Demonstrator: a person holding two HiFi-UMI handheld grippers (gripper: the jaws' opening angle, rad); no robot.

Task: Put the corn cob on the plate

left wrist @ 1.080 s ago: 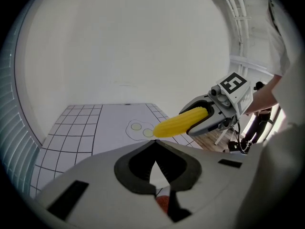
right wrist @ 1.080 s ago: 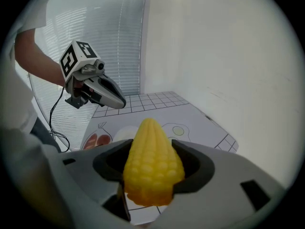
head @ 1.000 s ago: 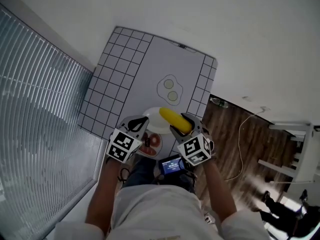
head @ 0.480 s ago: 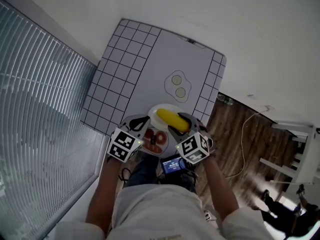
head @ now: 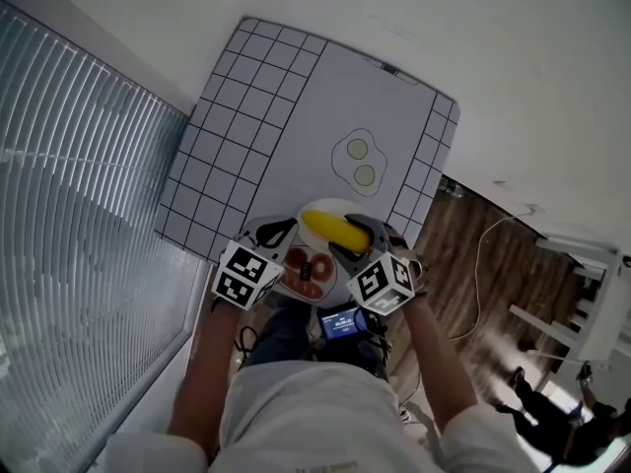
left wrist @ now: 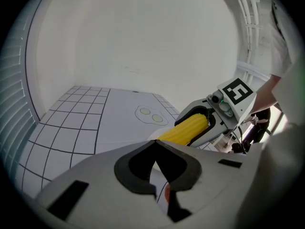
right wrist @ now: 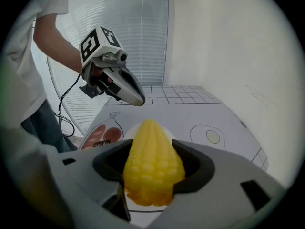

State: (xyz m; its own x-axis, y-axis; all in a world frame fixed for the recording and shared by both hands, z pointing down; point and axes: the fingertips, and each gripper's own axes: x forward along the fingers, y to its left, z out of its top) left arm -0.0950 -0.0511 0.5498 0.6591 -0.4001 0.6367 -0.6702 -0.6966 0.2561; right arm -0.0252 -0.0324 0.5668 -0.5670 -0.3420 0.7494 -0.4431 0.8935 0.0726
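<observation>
— While you are looking over the scene, what is lying beneath the jaws?

— The gridded mat [head: 296, 116] is spreading out below and ahead of both pairs. The white plate [right wrist: 128, 129] is sitting on it, just under and beyond the right pair.

— And how are the jaws themselves standing?

— The right gripper [right wrist: 150, 144] is holding its jaws wide and pressing them on the corn cob [right wrist: 152, 168] from both sides. They are gripping its thick end, so the tapered tip is pointing out ahead of them over the plate. I am not managing to tell whether the cob is touching the plate. The left gripper [left wrist: 155, 144] is hovering just beside the right one, with its jaws pressed together and nothing between them.

— How are you expecting the cob to handle?

— I am judging it light and fairly stiff, likely a plastic toy, since its kernels are looking smooth and glossy. That bumpy, rounded skin is probably making it a bit slippery. Being round, it is likely going to roll once the jaws are letting go.

— So where are you thinking the best hold is?

— I am thinking across the fat part, where the pads are seating against the kernel rows. Toward the tip the taper is inviting a squeeze-out. Before the jaws are spreading, I am leaning toward lowering the cob until it is lying along the plate's middle.
</observation>
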